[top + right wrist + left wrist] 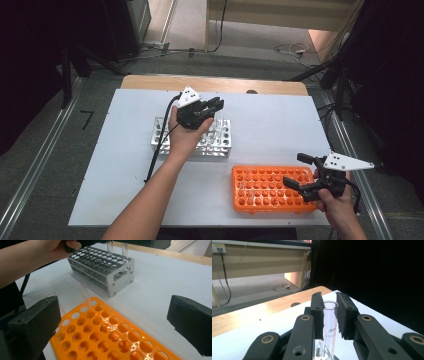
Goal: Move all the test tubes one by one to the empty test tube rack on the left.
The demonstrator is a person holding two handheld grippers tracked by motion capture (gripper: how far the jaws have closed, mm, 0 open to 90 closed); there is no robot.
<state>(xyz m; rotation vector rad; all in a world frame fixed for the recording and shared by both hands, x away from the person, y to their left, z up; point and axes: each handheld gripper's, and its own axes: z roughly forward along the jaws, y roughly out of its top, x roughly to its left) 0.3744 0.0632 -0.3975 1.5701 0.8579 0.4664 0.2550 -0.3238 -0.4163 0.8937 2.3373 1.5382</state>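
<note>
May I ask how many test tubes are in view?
4 tubes: two in the orange rack's corner, two at the metal rack's end, one between the left gripper's jaws; others may be hidden.

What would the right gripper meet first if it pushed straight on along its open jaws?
Probably the orange rack lying just ahead and below the right gripper, perhaps the clear tube standing in it. Depth is hard to judge.
</note>
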